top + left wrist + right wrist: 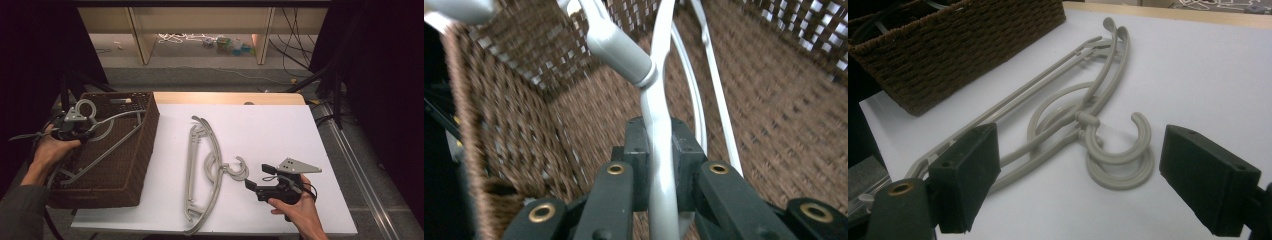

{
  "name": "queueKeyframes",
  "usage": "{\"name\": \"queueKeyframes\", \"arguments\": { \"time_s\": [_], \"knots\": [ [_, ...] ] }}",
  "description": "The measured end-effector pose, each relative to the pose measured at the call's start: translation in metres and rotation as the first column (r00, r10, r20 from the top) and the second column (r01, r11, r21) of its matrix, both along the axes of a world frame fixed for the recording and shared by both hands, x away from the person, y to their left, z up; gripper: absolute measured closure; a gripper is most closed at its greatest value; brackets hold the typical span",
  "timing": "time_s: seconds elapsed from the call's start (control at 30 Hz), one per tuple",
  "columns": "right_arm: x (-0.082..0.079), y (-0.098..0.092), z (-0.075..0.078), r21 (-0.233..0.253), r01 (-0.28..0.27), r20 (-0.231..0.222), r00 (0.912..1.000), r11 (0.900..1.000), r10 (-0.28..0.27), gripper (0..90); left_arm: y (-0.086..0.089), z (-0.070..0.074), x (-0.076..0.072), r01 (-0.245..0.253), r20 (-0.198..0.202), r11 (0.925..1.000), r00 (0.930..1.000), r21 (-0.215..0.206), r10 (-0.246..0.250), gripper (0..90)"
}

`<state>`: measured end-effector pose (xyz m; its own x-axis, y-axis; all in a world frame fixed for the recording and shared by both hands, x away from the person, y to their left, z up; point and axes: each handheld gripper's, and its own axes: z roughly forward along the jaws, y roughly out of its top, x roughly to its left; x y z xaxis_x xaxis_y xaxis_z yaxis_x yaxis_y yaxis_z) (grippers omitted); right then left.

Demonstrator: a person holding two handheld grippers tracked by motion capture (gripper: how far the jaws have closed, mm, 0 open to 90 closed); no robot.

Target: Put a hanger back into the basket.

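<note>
A grey plastic hanger [107,146] lies slanted inside a brown wicker basket [146,142] at the table's left, its hook [88,106] raised at the far left corner. My left gripper [90,130] is shut on that hanger [659,125] just below the hook's neck, over the basket [514,115] floor. Two more grey hangers [199,170] lie stacked on the white table [280,130], hooks [237,171] pointing right. My right gripper [256,176] stands open just right of those hooks, with the hooks [1120,155] between its pads [968,175] but apart from them.
The basket [958,45] fills the table's left side. White tabletop lies bare to the right of the hangers. Behind the table are wooden shelf legs [140,35], loose cables [295,55] on the floor and black stands [330,75] at both sides.
</note>
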<state>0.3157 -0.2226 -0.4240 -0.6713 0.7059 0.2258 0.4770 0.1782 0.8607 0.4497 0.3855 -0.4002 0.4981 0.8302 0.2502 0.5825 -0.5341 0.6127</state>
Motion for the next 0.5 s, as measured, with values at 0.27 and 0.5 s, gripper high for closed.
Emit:
{"name": "queueKeyframes", "arguments": {
  "time_s": [0.27, 0.5],
  "knots": [
    [0.000, 0.000, 0.000, 0.000, -0.001, 0.001, 1.0000, 1.000, 0.001, 17.3, 0.007, -0.008, 0.000, -0.051, -0.020, 0.9987, 0.9985, 0.004, 0.051, 78.5],
    [0.001, 0.000, -0.001, -0.011, 0.006, 0.030, 0.9995, 1.000, -0.006, 17.3, 0.012, 0.001, -0.005, -0.183, 0.017, 0.9797, 0.9826, -0.081, 0.185, 62.3]
  ]
}}
